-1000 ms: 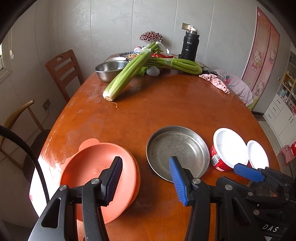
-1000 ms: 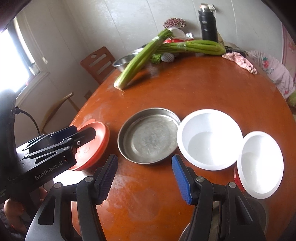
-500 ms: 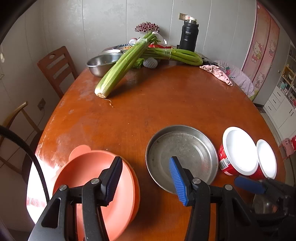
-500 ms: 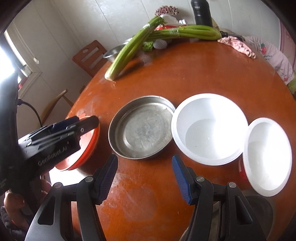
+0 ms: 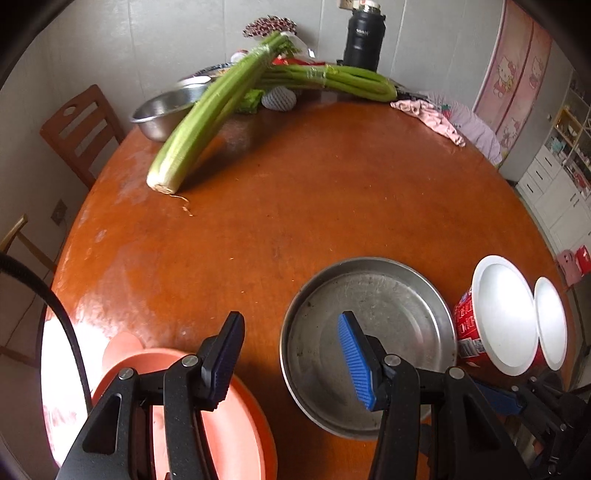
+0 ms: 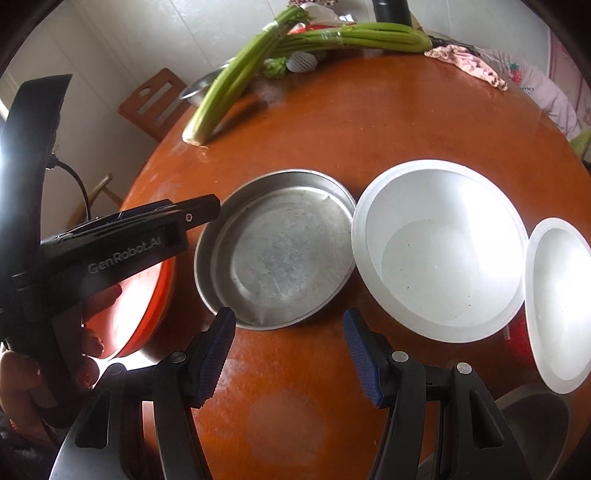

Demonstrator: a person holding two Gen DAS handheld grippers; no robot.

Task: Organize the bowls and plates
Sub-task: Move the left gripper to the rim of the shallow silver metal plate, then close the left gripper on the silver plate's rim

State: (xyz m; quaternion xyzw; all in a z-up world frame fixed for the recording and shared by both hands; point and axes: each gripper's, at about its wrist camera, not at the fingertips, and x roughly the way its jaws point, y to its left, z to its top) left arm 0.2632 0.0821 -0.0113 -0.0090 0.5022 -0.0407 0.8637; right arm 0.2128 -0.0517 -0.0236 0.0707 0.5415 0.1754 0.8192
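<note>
The round orange-brown desk [image 5: 332, 192] filled most of both views. Across its far side, in the upper middle of the left wrist frame, lay two long bundles of celery [image 5: 207, 118], one leaning over the rim of a steel bowl [image 5: 162, 110] at the upper left, with a black flask [image 5: 364, 35] behind them and a pink cloth [image 5: 432, 118] at the upper right.

Low in the frame's centre right sat the steel plate [image 5: 369, 343], shallow and bare inside. In the right wrist view the same steel plate [image 6: 275, 247] lay at the centre, its rim touching or just beside the large white bowl [image 6: 439, 251] to its right. A small white bowl [image 6: 557, 314] stood just beside that one at the right edge; whether the two rims touched I could not tell. The orange plate [image 5: 236, 424] lay at the lower left of the left wrist view, near the steel plate but apart from it.

The left gripper [image 5: 291, 360] hung above the desk with its jaws wide apart and holding nothing, one finger over the orange plate and the other over the steel plate. The right gripper [image 6: 290, 356] was likewise spread wide and held nothing, low in its frame just short of the steel plate's near rim.
</note>
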